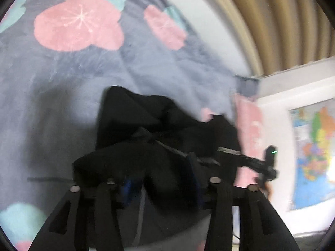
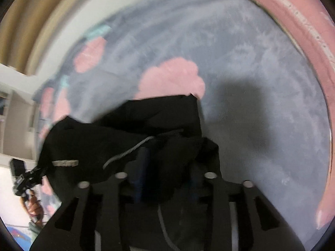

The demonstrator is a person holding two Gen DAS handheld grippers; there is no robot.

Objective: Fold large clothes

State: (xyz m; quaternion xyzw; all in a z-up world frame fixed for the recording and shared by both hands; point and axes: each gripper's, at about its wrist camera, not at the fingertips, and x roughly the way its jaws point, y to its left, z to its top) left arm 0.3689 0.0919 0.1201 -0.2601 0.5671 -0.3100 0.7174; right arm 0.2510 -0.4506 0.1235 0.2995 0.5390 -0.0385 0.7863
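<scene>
Left wrist view: the left gripper (image 1: 161, 186) has its jaws apart around slack black garment (image 1: 146, 125), which sags onto the flowered bedspread (image 1: 62, 83) (probably being laid down). Beside the garment's other end, the right gripper (image 2: 167, 179) is likewise parted, cloth loose between its jaws.

Dim, soft indoor light; heavy motion blur throughout; strong fisheye bending and black vignette at edges; dark shadow patches cast on bedspread (image 2: 261, 83); glare on wall map (image 1: 314, 146)
</scene>
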